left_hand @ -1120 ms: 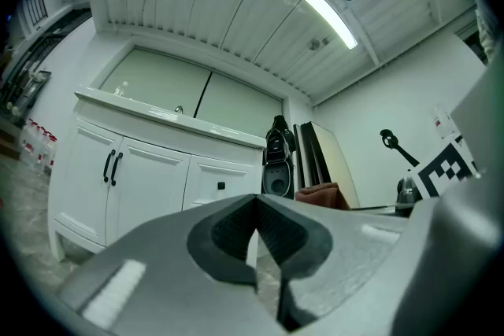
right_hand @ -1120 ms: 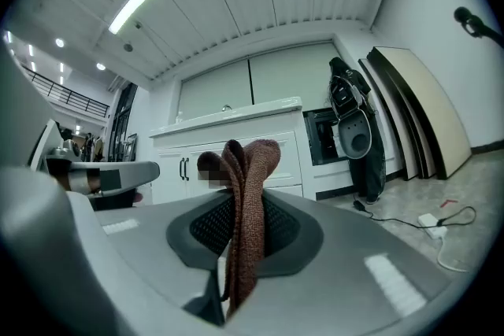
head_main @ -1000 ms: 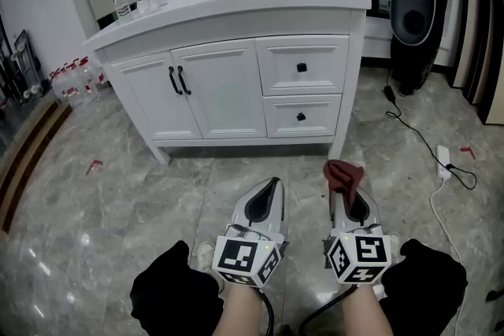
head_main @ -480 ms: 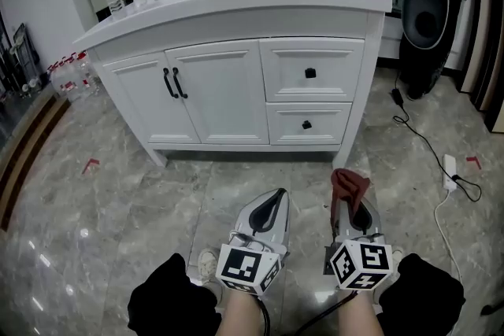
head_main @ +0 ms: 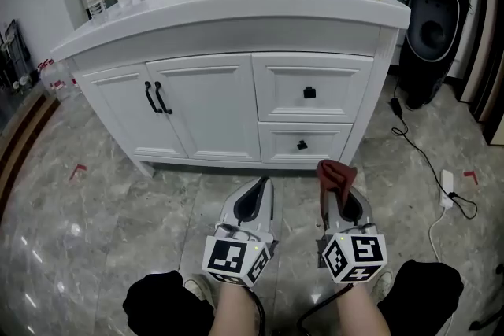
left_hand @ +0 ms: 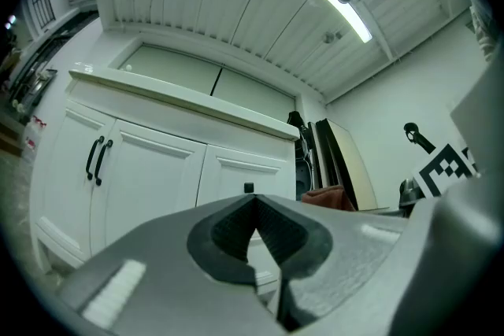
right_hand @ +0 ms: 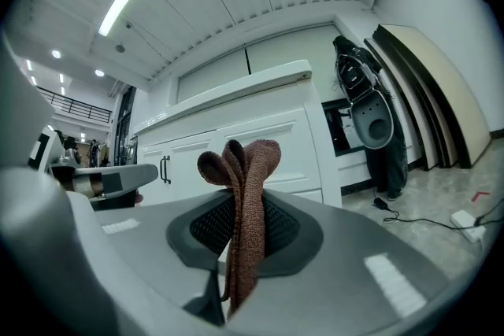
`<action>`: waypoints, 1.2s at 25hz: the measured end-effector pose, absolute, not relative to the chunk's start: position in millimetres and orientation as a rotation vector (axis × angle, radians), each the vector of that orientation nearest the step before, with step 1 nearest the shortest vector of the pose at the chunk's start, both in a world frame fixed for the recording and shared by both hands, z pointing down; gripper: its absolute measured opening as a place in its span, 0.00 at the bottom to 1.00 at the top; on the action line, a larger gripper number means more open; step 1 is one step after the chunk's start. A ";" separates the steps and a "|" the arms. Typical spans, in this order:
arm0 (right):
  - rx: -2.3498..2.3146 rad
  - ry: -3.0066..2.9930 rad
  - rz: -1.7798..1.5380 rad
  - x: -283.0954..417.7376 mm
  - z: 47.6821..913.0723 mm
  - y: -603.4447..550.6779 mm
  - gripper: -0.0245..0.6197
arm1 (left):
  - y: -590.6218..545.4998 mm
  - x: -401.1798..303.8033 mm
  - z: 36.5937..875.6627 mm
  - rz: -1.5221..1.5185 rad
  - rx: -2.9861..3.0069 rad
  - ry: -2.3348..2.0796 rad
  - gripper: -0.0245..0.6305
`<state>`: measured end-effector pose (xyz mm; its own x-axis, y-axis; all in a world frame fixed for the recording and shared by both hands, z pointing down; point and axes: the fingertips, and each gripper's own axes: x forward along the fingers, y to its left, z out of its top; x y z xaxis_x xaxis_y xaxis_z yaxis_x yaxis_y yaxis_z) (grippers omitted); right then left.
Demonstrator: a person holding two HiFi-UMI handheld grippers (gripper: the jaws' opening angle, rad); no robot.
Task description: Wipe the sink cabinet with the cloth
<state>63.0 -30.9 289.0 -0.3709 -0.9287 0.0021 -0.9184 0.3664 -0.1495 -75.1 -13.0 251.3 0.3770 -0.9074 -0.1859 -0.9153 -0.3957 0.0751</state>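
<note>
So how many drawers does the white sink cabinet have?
2. The upper drawer sits right of the doors; the lower drawer is directly beneath it. The other sides of the sink cabinet are out of view, so more could be hidden.

Both forearms [head_main: 236, 312] bare, side by side low in head view, tools pointing fwd, level w/ each other. L gripper [head_main: 261, 183]: 2 jaws pressed tip to tip, nothing betw them. R gripper [head_main: 337, 190]: jaws clamped on cloth [head_main: 335, 172], its folded end poking up past tips
</note>
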 end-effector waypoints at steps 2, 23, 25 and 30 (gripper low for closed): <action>-1.666 2.554 -0.146 54.0 275.4 -49.1 0.16 | -30.8 -81.7 241.2 0.293 -2.537 1.702 0.04; -1.220 2.666 0.104 -91.8 177.2 -213.7 0.16 | -168.4 -152.4 224.6 0.274 -2.438 1.759 0.04; -1.219 2.664 0.103 -97.5 176.7 -220.4 0.16 | -169.8 -156.7 226.3 0.272 -2.436 1.766 0.04; -1.262 2.643 0.093 -88.7 179.0 -231.6 0.16 | -169.8 -158.1 237.0 0.272 -2.450 1.788 0.04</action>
